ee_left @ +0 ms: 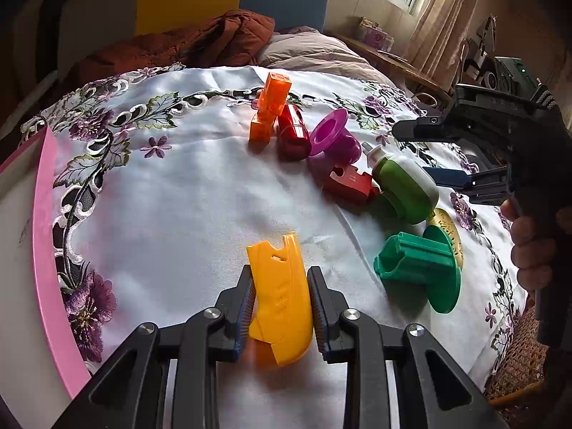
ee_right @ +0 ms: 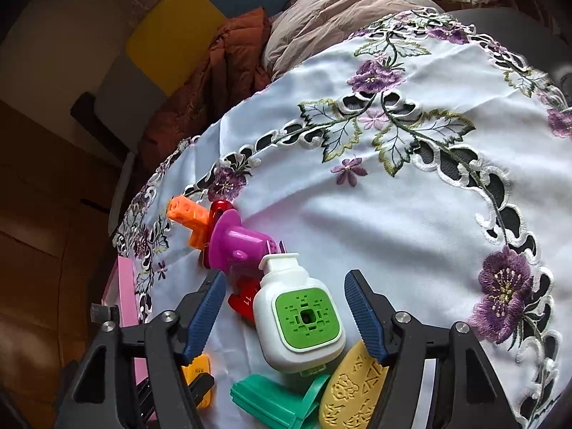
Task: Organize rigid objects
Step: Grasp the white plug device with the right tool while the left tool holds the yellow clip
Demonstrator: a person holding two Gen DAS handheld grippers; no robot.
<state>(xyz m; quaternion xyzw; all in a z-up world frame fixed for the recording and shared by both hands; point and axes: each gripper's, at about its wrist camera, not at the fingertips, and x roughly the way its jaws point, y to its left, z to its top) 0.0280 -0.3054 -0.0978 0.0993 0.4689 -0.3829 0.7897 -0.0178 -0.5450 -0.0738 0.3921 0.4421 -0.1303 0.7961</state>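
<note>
My left gripper (ee_left: 281,304) is shut on a yellow plastic piece (ee_left: 280,295) and holds it just over the embroidered cloth. My right gripper (ee_right: 286,311) is open, its jaws on either side of a white and green device (ee_right: 298,316) that lies on the cloth; it also shows in the left wrist view (ee_left: 405,184). Around it lie a green flanged part (ee_left: 418,268), a yellow-gold patterned oval (ee_right: 348,389), a small red block (ee_left: 352,184), a purple flanged part (ee_left: 334,137), a red cylinder (ee_left: 293,132) and an orange block piece (ee_left: 270,111).
A pink-edged white box (ee_left: 43,250) stands at the left edge of the table. The white cloth (ee_left: 178,196) with purple flowers covers the round table. A bed with brown and beige bedding (ee_left: 228,39) lies behind. A wicker seat (ee_left: 518,364) is at the lower right.
</note>
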